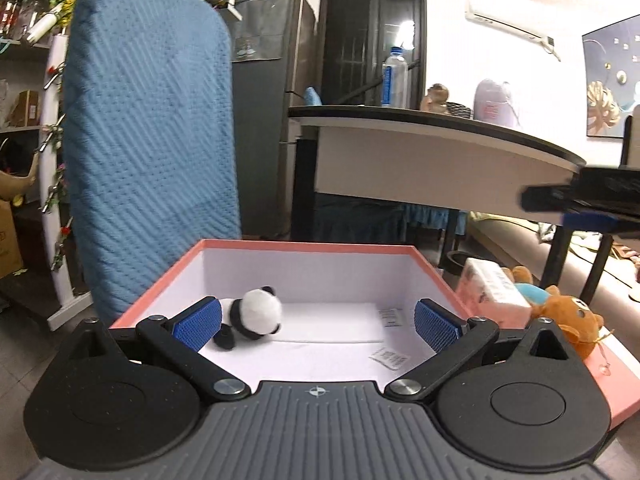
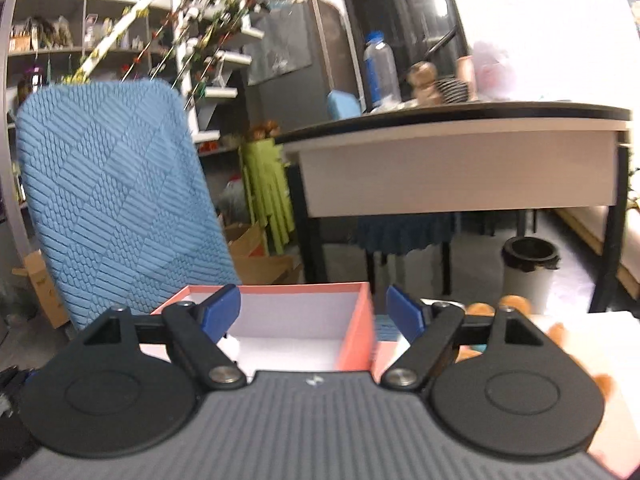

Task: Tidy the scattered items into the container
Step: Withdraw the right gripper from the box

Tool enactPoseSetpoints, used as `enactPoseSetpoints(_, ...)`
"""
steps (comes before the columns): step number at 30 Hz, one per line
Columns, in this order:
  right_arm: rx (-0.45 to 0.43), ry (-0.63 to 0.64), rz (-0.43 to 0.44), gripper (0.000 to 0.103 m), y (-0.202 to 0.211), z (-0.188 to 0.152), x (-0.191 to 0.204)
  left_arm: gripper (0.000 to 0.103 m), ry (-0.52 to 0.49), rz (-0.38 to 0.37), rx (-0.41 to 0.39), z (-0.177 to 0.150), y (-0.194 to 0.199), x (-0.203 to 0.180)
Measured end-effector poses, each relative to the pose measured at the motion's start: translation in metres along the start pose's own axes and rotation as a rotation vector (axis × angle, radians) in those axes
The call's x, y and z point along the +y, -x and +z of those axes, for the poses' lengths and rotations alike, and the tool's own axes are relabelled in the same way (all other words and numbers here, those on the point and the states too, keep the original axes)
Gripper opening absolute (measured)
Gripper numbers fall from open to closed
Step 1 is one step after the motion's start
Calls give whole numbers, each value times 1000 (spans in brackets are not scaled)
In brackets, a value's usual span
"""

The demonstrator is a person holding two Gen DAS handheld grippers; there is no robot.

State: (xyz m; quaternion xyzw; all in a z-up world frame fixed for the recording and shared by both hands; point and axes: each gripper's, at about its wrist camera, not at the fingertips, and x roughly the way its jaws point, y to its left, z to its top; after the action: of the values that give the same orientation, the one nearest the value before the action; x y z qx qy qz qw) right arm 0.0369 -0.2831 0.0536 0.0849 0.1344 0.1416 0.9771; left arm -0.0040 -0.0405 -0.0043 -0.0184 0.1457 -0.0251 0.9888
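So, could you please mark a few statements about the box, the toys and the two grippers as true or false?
1. The panda toy lies inside the pink box. True.
2. The left gripper is clamped on the panda. False: its jaws are open, and the panda lies by the left pad.
3. The orange bear is in the box. False: it lies outside, to the right of the box.
4. The right gripper is open and holds nothing. True.

A salmon-pink box (image 1: 436,276) with a white inside holds a black-and-white panda plush (image 1: 256,314), beside an orange bear plush (image 1: 568,316) and a blue quilted chair back (image 1: 148,140).
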Motion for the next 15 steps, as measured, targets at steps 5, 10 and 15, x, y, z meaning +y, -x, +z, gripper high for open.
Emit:
enactPoseSetpoints(5,-68,-6,-57,85,48,-26,-32,103,12,-24,-8,-1,-2,-16)
enactPoseSetpoints(10,-106,-62,-87,89,76,-54,-59,103,-56,-23,-12,-9,-5,-37)
enactPoseSetpoints(15,-104,-67,-111,99,84,-69,-68,103,-81,-34,-26,-13,-2,-47)
